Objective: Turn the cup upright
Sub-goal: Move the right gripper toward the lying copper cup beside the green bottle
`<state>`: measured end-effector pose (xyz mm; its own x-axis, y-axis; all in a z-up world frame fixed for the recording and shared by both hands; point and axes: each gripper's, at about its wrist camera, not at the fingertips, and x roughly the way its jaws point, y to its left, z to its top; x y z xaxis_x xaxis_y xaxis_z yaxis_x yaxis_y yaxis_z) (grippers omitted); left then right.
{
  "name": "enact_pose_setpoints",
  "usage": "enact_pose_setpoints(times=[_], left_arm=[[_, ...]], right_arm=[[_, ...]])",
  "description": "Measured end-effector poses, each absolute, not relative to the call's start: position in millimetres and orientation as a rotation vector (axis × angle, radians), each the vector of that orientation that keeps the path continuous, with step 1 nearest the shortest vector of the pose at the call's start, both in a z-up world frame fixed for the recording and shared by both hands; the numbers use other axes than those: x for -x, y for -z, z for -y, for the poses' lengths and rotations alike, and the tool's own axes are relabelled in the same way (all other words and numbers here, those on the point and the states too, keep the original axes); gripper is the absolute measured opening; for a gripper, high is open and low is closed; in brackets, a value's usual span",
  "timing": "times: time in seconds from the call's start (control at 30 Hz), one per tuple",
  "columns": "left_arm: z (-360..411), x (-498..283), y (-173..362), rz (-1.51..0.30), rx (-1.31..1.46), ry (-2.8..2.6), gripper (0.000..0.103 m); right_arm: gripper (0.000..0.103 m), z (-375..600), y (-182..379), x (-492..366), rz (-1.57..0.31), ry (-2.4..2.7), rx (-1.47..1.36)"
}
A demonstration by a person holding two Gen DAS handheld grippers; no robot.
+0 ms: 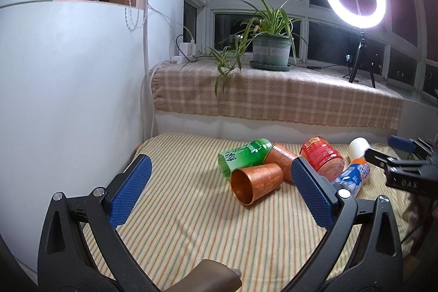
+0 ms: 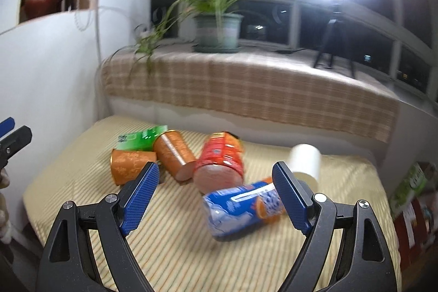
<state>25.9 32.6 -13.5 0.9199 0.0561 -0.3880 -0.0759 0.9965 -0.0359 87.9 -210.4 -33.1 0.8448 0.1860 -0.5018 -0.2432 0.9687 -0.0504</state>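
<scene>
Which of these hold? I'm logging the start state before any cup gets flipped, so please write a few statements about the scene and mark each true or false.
1. Both copper cups lie on their sides. True.
2. The left tongs are shut on a cup. False: they are open and hold nothing.
3. The right tongs are open. True.
4. The white cup sits beside the green bottle. False: it lies at the far right, by the blue bottle.
5. The red can stands upright. False: it lies tipped over.
</scene>
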Motion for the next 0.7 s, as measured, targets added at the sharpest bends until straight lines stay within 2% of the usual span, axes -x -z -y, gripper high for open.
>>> enact_pose_setpoints(times=[0.4, 0.7], left_arm=[[-59.8, -24.7, 30.0, -0.445, 0.051, -0.125, 0.103], [-77.7, -28.2, 38.5, -0.466, 0.071, -0.182, 0.103]], right_arm=[[0.084, 168.4, 49.0, -181.3, -0.791, -0.583, 0.316], [0.084, 124.3, 68.5, -226.4, -0.963, -0.761, 0.585]])
